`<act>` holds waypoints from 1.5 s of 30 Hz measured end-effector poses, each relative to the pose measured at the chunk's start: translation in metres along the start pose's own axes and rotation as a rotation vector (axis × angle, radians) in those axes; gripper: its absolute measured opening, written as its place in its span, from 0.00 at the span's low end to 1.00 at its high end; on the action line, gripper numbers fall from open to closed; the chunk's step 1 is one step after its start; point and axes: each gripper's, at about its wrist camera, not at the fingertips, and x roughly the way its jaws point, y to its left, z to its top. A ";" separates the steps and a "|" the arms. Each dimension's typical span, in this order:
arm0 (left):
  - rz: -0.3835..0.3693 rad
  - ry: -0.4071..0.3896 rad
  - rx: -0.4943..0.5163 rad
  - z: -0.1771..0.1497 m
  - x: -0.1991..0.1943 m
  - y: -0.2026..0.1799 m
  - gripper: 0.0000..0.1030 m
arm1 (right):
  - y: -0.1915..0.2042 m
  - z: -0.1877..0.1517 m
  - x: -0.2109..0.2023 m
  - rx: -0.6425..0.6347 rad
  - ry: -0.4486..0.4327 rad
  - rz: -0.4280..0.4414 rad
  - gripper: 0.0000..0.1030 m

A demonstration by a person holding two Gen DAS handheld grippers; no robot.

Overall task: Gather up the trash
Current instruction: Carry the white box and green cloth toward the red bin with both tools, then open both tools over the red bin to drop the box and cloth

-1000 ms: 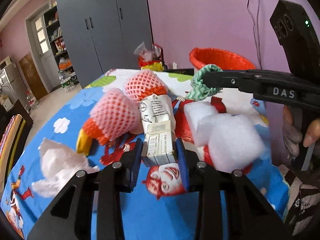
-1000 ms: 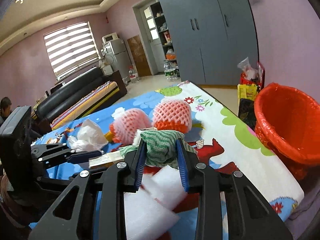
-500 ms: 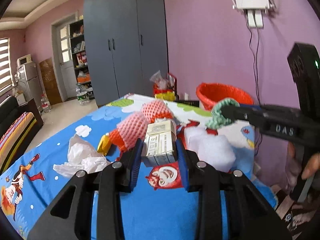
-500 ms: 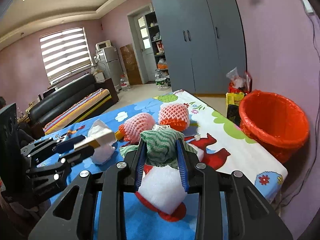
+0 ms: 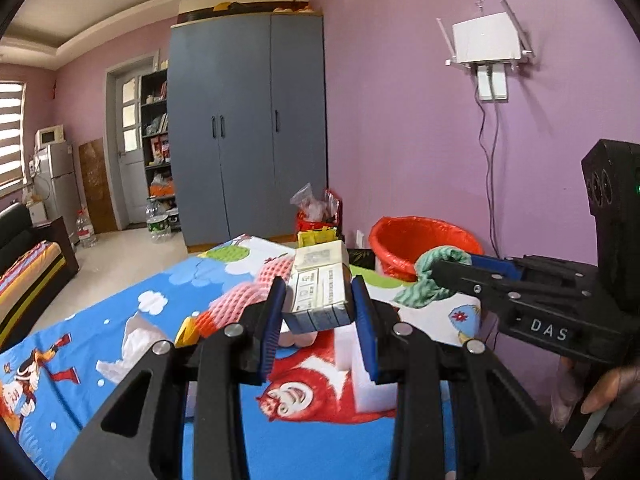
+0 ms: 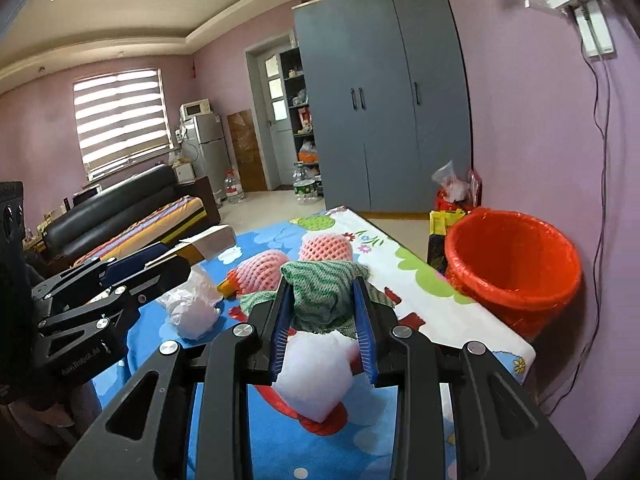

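While both tools hang above the bench (image 5: 224,448):
Left gripper (image 5: 319,312): fingers closed on a small printed carton (image 5: 320,288), held clear of the cartoon cloth.
Right gripper (image 6: 323,312): fingers pinching a green-and-white net wrap (image 6: 322,290).
Red-lined bin (image 6: 514,264): far right, beside the bench edge.
On the bench: pink foam nets (image 6: 262,270), white foam block (image 6: 316,376), crumpled tissue (image 6: 192,312).

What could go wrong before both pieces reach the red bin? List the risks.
1. The right gripper pinches the green cloth only at a bunch; a loose tail hangs down and could snag the white foam below.
2. The left gripper holds the small carton by its near end, so it might pivot or slip.
3. Both grippers are close together, heading for one red bin; they could collide.
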 end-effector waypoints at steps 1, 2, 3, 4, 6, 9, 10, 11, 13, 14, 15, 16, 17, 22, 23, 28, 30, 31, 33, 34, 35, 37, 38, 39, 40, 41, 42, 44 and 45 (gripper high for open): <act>-0.003 -0.002 0.004 0.001 0.001 -0.002 0.32 | -0.003 0.000 -0.002 0.003 -0.005 -0.005 0.29; -0.006 -0.001 0.007 0.002 0.002 -0.003 0.32 | -0.007 0.001 -0.003 0.007 -0.011 -0.014 0.29; -0.010 0.000 0.009 0.003 0.003 -0.004 0.32 | -0.010 0.001 -0.004 0.013 -0.013 -0.018 0.29; -0.014 0.000 0.013 0.004 0.006 -0.006 0.32 | -0.012 0.001 -0.005 0.020 -0.015 -0.021 0.29; -0.024 -0.002 0.020 0.007 0.008 -0.010 0.32 | -0.018 0.001 -0.009 0.034 -0.021 -0.028 0.29; -0.049 -0.010 0.035 0.014 0.014 -0.020 0.32 | -0.027 0.003 -0.011 0.044 -0.031 -0.036 0.29; -0.062 -0.012 0.040 0.017 0.018 -0.024 0.32 | -0.028 0.004 -0.012 0.046 -0.036 -0.042 0.29; -0.075 -0.015 0.045 0.021 0.022 -0.028 0.32 | -0.033 0.005 -0.014 0.049 -0.043 -0.049 0.29; -0.096 -0.019 0.055 0.026 0.028 -0.035 0.32 | -0.037 0.006 -0.016 0.058 -0.050 -0.058 0.29; -0.106 -0.020 0.059 0.029 0.032 -0.039 0.32 | -0.043 0.007 -0.017 0.060 -0.054 -0.069 0.29; -0.117 -0.021 0.060 0.032 0.036 -0.042 0.32 | -0.045 0.008 -0.018 0.060 -0.057 -0.076 0.29; -0.131 -0.021 0.061 0.035 0.041 -0.046 0.32 | -0.049 0.009 -0.019 0.063 -0.058 -0.083 0.29; -0.142 -0.022 0.064 0.038 0.045 -0.050 0.32 | -0.055 0.010 -0.020 0.069 -0.063 -0.094 0.29; -0.187 -0.029 0.095 0.056 0.069 -0.072 0.32 | -0.084 0.016 -0.022 0.096 -0.082 -0.136 0.29; -0.195 -0.031 0.100 0.060 0.074 -0.075 0.32 | -0.090 0.017 -0.021 0.094 -0.083 -0.144 0.29; -0.228 -0.036 0.135 0.082 0.103 -0.097 0.32 | -0.121 0.023 -0.015 0.106 -0.089 -0.184 0.29; -0.240 -0.035 0.146 0.089 0.116 -0.104 0.32 | -0.137 0.027 -0.010 0.110 -0.093 -0.201 0.29; -0.248 -0.030 0.152 0.092 0.124 -0.109 0.32 | -0.142 0.029 -0.008 0.112 -0.094 -0.207 0.29; -0.261 -0.020 0.161 0.097 0.139 -0.115 0.32 | -0.157 0.033 -0.003 0.120 -0.093 -0.220 0.29; -0.269 -0.012 0.169 0.100 0.149 -0.119 0.32 | -0.165 0.032 0.000 0.124 -0.091 -0.229 0.29; -0.275 -0.004 0.175 0.103 0.157 -0.123 0.32 | -0.172 0.033 0.003 0.127 -0.091 -0.236 0.29; -0.291 0.019 0.180 0.106 0.178 -0.129 0.32 | -0.187 0.036 0.010 0.135 -0.089 -0.245 0.29; -0.297 0.032 0.181 0.107 0.187 -0.132 0.32 | -0.192 0.036 0.013 0.140 -0.087 -0.250 0.29; -0.302 0.043 0.183 0.108 0.197 -0.134 0.32 | -0.200 0.037 0.019 0.146 -0.084 -0.256 0.29; -0.305 0.054 0.190 0.108 0.210 -0.138 0.32 | -0.207 0.038 0.023 0.151 -0.082 -0.258 0.29; -0.306 0.059 0.191 0.107 0.219 -0.140 0.32 | -0.213 0.038 0.027 0.155 -0.080 -0.261 0.29; -0.308 0.063 0.193 0.107 0.224 -0.142 0.32 | -0.222 0.038 0.033 0.161 -0.076 -0.263 0.29; -0.315 0.074 0.196 0.108 0.242 -0.147 0.32 | -0.235 0.038 0.043 0.169 -0.067 -0.267 0.29; -0.318 0.079 0.194 0.109 0.250 -0.149 0.32 | -0.239 0.037 0.047 0.170 -0.064 -0.270 0.29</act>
